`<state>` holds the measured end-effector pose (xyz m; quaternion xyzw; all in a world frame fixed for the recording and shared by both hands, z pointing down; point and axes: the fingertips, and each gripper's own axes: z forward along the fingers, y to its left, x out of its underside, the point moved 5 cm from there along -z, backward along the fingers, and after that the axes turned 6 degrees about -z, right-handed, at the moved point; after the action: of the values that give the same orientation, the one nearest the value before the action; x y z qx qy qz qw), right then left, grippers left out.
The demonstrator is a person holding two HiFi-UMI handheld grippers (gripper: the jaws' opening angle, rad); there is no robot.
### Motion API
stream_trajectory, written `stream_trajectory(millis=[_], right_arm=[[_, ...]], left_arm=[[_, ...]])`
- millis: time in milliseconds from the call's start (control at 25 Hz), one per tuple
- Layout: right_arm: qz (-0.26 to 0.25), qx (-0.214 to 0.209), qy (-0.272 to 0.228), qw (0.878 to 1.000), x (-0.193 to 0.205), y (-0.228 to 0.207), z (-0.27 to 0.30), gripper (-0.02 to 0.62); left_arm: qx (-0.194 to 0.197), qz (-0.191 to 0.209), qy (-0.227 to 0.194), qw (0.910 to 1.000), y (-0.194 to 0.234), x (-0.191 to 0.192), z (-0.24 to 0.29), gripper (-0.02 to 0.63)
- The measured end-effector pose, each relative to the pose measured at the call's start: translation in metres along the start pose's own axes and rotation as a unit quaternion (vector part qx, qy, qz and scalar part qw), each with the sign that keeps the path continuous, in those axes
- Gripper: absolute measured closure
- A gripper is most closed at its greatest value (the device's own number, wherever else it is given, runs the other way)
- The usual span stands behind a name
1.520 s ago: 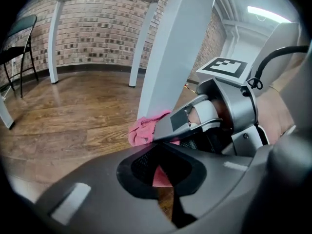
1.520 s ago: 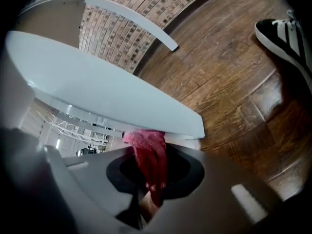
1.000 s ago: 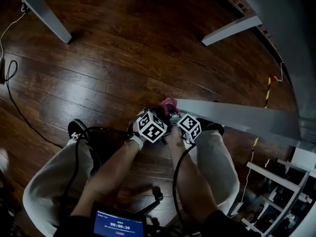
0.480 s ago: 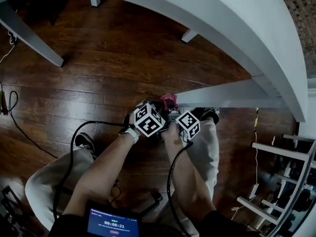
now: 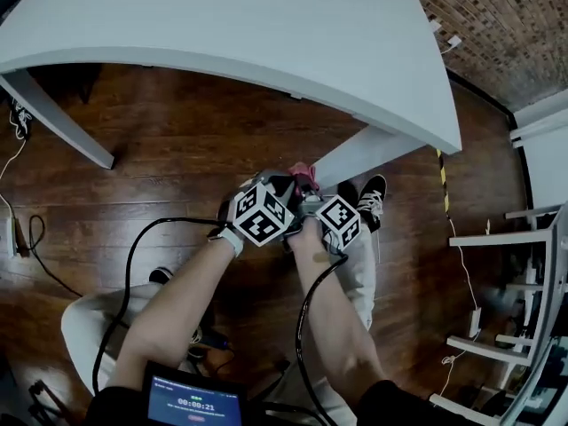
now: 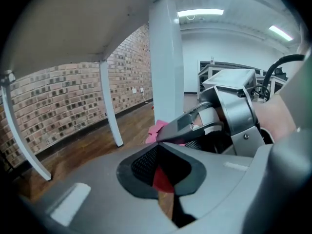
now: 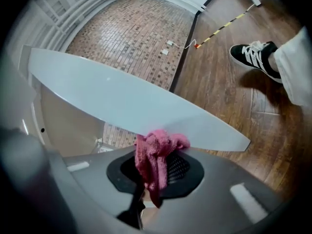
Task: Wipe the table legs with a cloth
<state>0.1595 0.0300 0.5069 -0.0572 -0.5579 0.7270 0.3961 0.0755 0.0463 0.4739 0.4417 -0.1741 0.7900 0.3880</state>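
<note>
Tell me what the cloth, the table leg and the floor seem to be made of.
Cloth: pink terry-like fabric, judging by its fuzzy nap and soft folds.
Table leg: smooth, matt white surface, likely painted metal or wood; the look leaves it open.
Floor: dark wood or wood-look planks with a glossy finish, showing grain, plank seams and light reflections.

The right gripper (image 7: 153,179) has its jaws closed on a pink cloth (image 7: 156,155), and the top of the cloth touches a white table leg (image 7: 131,106) that crosses the view slantwise. Beyond the leg there is a wooden floor (image 7: 229,96), and at the far right a black shoe with white stripes (image 7: 253,55).
</note>
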Motion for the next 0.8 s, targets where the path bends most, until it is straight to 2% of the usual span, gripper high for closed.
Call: stream_trajectory(millis=[160, 400, 560, 800], right_arm=[[-0.007, -0.027, -0.012, 1.000, -0.025, 0.046, -0.019, 0.545], [-0.010, -0.057, -0.033, 0.998, -0.062, 0.122, -0.055, 0.546], [-0.044, -0.068, -0.032, 0.996, -0.077, 0.168, -0.078, 0.546], [-0.079, -0.089, -0.053, 0.991, -0.103, 0.219, -0.102, 0.546]], left_arm=[[0.005, 0.017, -0.029, 0.9994, -0.007, -0.042, -0.021, 0.606], [0.008, 0.016, -0.077, 0.9968, -0.017, -0.115, -0.065, 0.606], [0.004, 0.016, -0.107, 0.9941, -0.025, -0.152, -0.097, 0.606], [0.008, 0.040, -0.130, 0.9907, -0.030, -0.207, -0.126, 0.606]])
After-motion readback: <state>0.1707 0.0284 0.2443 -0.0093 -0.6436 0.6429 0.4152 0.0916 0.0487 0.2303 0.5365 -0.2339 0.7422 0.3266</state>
